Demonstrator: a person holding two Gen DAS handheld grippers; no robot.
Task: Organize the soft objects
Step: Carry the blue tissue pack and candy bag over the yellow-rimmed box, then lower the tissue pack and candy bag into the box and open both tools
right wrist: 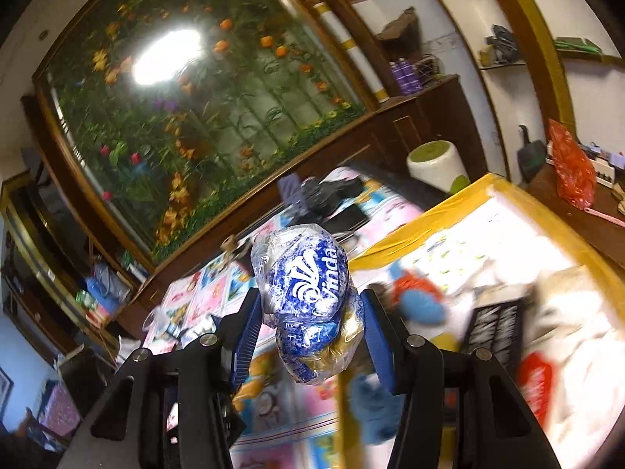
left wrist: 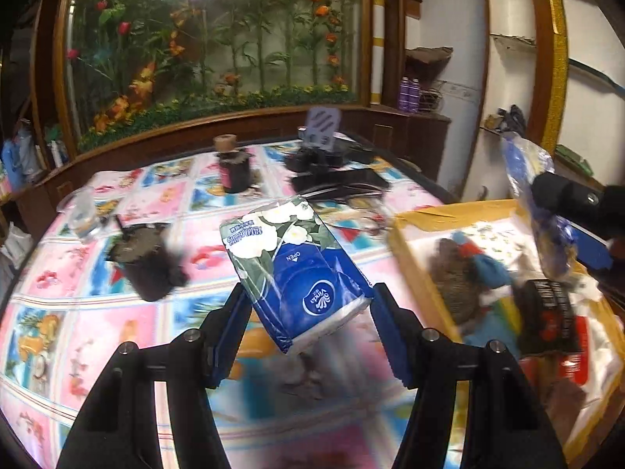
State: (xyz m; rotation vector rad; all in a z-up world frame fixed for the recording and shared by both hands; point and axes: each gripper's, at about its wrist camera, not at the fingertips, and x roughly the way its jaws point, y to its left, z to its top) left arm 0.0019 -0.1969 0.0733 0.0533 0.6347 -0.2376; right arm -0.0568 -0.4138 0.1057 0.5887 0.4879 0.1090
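While both packs hang clear of the surface (left wrist: 97,305) | my left tool (left wrist: 308,305) clamps the Vinda tissue pack (left wrist: 297,269) | right tool (right wrist: 310,312) grips a crumpled Vinda bag (right wrist: 304,293) | both carried toward the yellow-rimmed box (left wrist: 422,226), I judge.

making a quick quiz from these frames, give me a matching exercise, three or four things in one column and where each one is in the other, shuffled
Things
1. flat tissue pack
2. crumpled blue wrapper
3. blue and red plush toy
4. dark cup

Places
A. standing on the patterned tablecloth
B. between the fingers of the right gripper
C. lying in the yellow-rimmed box
D. between the fingers of the left gripper

Pairs: 1-D, 2-B, 3-C, 4-A
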